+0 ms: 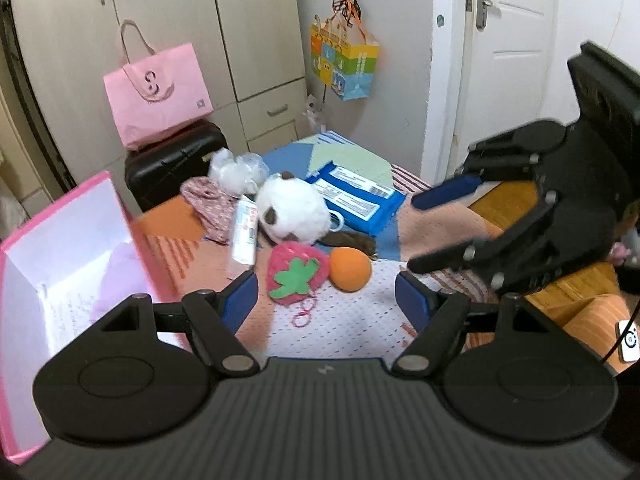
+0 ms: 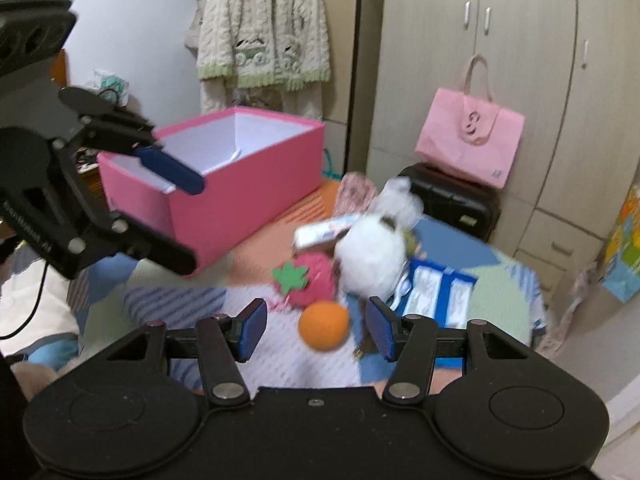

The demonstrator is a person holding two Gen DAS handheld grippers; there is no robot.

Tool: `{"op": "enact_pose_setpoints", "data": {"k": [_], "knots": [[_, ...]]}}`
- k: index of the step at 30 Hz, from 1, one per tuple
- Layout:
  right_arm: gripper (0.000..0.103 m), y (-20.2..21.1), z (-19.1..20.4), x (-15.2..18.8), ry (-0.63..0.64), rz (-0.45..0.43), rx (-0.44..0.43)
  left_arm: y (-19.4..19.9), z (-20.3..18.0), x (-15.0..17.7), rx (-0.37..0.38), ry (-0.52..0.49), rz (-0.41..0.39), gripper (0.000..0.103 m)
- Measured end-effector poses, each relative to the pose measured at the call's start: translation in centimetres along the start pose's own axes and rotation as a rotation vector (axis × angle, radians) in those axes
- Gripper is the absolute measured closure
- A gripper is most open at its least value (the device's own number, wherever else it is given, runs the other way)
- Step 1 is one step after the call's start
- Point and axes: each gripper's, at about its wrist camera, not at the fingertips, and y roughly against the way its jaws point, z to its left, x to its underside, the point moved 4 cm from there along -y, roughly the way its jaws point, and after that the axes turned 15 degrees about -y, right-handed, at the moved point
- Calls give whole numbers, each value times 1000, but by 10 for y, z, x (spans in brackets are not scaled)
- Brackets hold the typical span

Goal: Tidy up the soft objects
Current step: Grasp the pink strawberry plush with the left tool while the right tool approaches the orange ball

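Observation:
Soft things lie in a heap on the patchwork bedspread (image 1: 352, 320). They are a pink strawberry plush (image 1: 298, 276) (image 2: 312, 280), an orange ball (image 1: 350, 268) (image 2: 324, 324), a white plush animal (image 1: 292, 212) (image 2: 370, 260) and a pink patterned cloth (image 1: 210, 204) (image 2: 356, 194). My left gripper (image 1: 326, 304) (image 2: 180, 216) hovers open just short of the strawberry, nothing between its fingers. My right gripper (image 2: 318, 330) (image 1: 432, 228) is open too. In its own view the ball shows between its blue pads (image 2: 252, 328) without touching either. An open pink box (image 1: 60, 248) (image 2: 240, 184) stands to the left.
A blue wipes pack (image 1: 356, 196) (image 2: 436, 292), a white tube (image 1: 246, 228) (image 2: 324, 230), a crumpled plastic bag (image 1: 236, 172) and a brown hair tuft (image 1: 352, 240) lie among the toys. Behind the bed stand a black suitcase (image 1: 172, 164) with a pink tote (image 1: 158, 92), and wardrobes.

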Motion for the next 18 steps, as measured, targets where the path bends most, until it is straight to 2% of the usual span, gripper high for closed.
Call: {"op": "enact_pose_setpoints", "data": {"k": [4, 18], "knots": [[43, -20, -7, 16, -20, 13, -18, -24, -3, 1, 15, 41, 15, 28], [42, -74, -13, 30, -20, -17, 10, -88, 19, 9, -72, 250, 45, 30]]}}
